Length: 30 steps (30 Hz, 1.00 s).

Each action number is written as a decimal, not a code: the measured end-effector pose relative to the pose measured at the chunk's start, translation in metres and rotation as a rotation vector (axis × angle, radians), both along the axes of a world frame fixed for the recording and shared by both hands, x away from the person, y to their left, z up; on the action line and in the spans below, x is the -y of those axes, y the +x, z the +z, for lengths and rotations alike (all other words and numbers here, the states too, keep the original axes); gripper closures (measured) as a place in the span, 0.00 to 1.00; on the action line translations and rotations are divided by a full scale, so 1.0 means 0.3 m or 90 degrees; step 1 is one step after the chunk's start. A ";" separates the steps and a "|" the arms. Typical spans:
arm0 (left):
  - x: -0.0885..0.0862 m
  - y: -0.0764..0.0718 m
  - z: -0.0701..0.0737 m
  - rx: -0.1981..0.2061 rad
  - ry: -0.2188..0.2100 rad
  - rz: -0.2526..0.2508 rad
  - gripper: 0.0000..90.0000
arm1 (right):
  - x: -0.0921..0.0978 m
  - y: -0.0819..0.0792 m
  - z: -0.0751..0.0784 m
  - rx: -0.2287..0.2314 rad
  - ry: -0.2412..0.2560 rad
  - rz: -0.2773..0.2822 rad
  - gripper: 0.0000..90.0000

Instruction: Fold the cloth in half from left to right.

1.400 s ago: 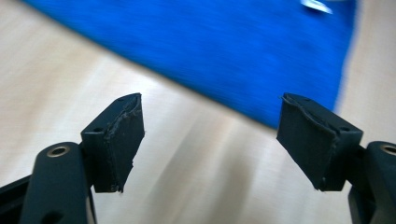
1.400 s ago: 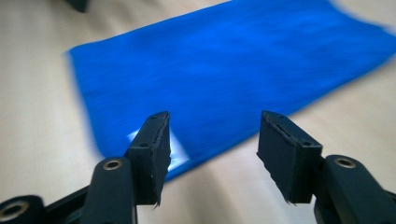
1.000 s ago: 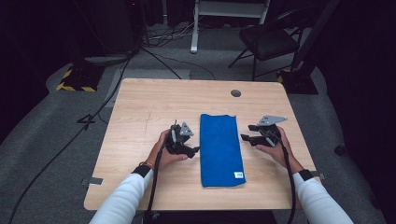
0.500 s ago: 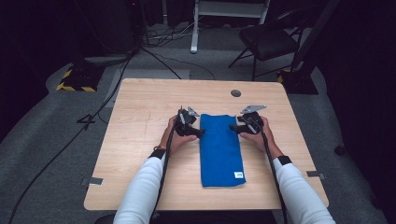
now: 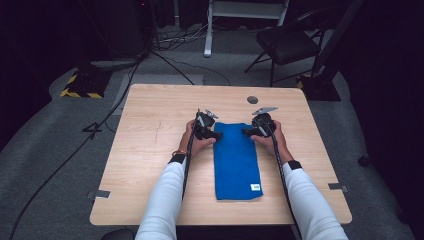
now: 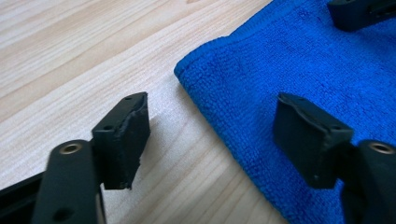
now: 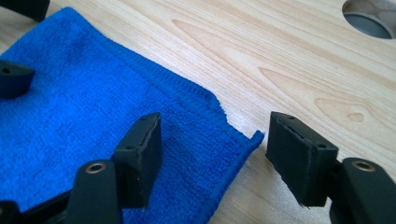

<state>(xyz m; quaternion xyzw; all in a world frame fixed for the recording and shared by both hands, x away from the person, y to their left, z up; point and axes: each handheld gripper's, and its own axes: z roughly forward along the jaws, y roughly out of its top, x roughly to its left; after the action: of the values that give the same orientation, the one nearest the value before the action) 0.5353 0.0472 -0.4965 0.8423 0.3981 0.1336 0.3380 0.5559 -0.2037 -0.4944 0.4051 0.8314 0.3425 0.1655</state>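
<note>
A folded blue towel (image 5: pixel 237 160) lies flat, lengthwise, near the middle of the wooden table (image 5: pixel 150 150). The left gripper (image 5: pixel 210 134) and right gripper (image 5: pixel 251 131) sit low at its two far corners, jaws spread wide and straddling each corner, seemingly poised to pinch both together.

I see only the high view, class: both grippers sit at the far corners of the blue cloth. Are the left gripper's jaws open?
Observer: Yes. The left gripper is open, straddling the blue cloth at its corner.
Operator: And the right one?
Observer: The right gripper is open too, one jaw over the cloth, one over bare table.
Operator: Is that corner flat?
Observer: Its edge looks slightly frayed and uneven.
</note>
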 end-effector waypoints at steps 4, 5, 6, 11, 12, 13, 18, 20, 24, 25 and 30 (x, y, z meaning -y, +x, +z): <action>0.000 0.005 0.008 -0.002 -0.002 -0.007 0.50 | -0.005 -0.002 -0.002 -0.007 0.015 0.005 0.51; 0.004 0.007 0.011 -0.005 0.001 -0.010 0.57 | -0.009 -0.004 0.001 -0.011 0.018 0.013 0.58; 0.010 0.007 0.013 -0.010 0.000 -0.015 0.62 | -0.013 -0.006 0.002 -0.013 0.022 0.024 0.63; 0.024 0.013 0.024 -0.026 0.007 -0.038 0.82 | -0.025 -0.013 0.001 -0.012 0.034 0.060 0.94; 0.026 0.015 0.024 -0.026 0.008 -0.044 0.86 | -0.028 -0.014 0.001 -0.008 0.032 0.062 0.95; 0.030 0.016 0.025 -0.027 0.009 -0.048 0.86 | -0.028 -0.014 0.001 -0.008 0.032 0.062 0.95; 0.058 0.033 0.031 -0.011 0.031 -0.035 0.94 | -0.044 -0.014 0.012 0.024 -0.001 0.055 0.96; 0.069 0.038 0.036 -0.006 0.037 -0.027 0.94 | -0.039 -0.011 0.024 0.034 0.004 0.049 0.96; 0.091 0.041 0.059 0.014 0.033 -0.019 0.95 | -0.029 -0.008 0.055 0.047 0.010 0.052 0.96; 0.096 0.041 0.069 0.021 0.026 -0.014 0.95 | -0.026 -0.008 0.070 0.055 0.007 0.054 0.96; 0.112 0.047 0.111 0.045 0.020 -0.005 0.95 | -0.012 -0.007 0.105 0.071 0.015 0.049 0.96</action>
<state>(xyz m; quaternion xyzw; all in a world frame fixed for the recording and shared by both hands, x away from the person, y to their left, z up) 0.5494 0.0136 -0.4631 0.8440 0.3803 0.1679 0.3389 0.5537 -0.2000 -0.4628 0.3551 0.8318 0.3802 0.1935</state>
